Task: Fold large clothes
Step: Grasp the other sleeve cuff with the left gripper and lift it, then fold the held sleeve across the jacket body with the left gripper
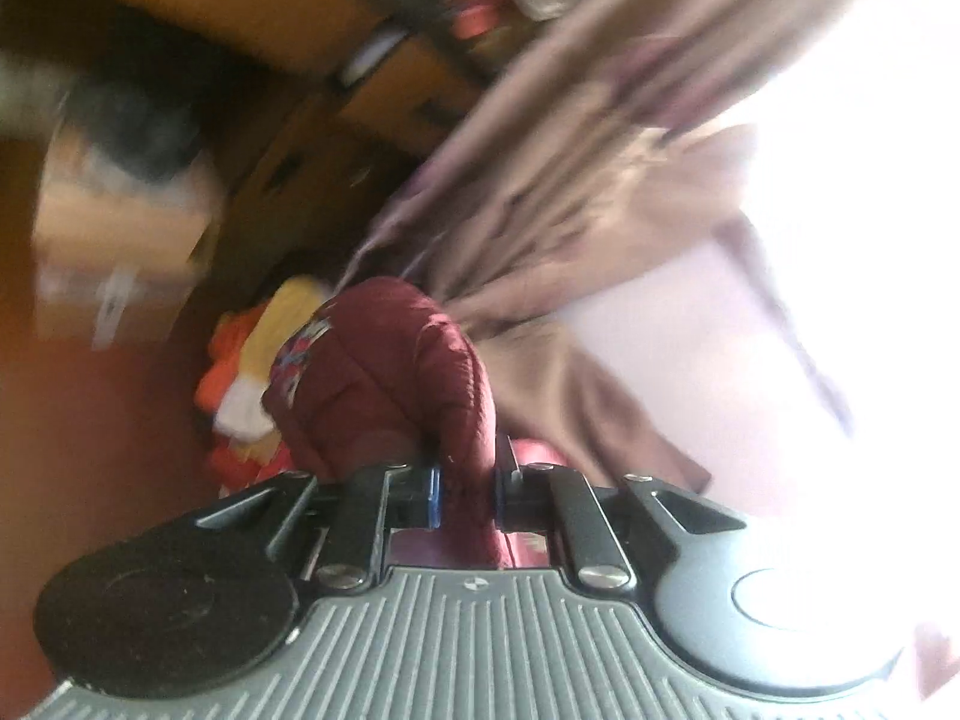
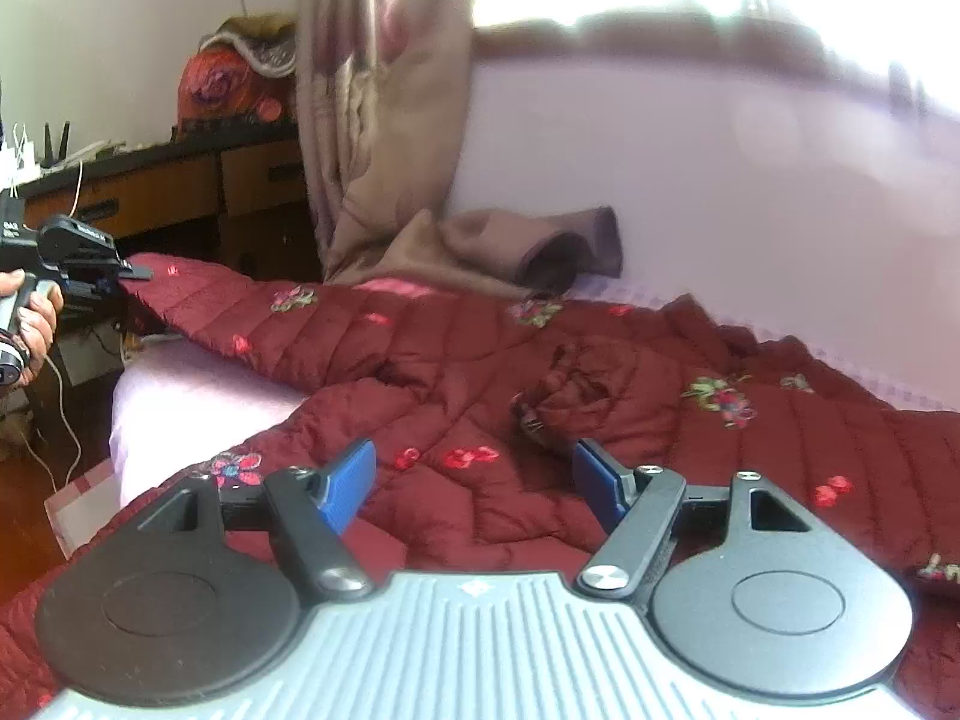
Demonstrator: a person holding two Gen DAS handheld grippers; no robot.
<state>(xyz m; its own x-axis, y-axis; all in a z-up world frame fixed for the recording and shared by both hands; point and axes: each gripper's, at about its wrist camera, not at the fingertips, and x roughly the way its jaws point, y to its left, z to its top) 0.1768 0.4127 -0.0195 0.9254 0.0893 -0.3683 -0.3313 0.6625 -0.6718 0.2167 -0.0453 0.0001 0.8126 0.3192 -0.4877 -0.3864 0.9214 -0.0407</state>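
Note:
A dark red quilted jacket (image 2: 456, 372) with small embroidered flowers lies spread over the bed (image 2: 198, 384). In the left wrist view my left gripper (image 1: 468, 495) is shut on a bunched fold of that jacket (image 1: 390, 372), the cloth squeezed between the blue pads; the picture is blurred. The right wrist view shows the same gripper (image 2: 129, 276) at the far left, held by a hand (image 2: 27, 324), pinching the jacket's far left end and lifting it off the bed. My right gripper (image 2: 474, 480) hovers just above the jacket's middle, open, nothing pressed between its blue pads.
A brown curtain (image 2: 384, 120) hangs behind the bed under a bright window, its hem pooled on the mattress. A wooden drawer unit (image 2: 180, 192) with a router and cables stands at the left. Orange and yellow cloth (image 1: 252, 372) lies on the floor.

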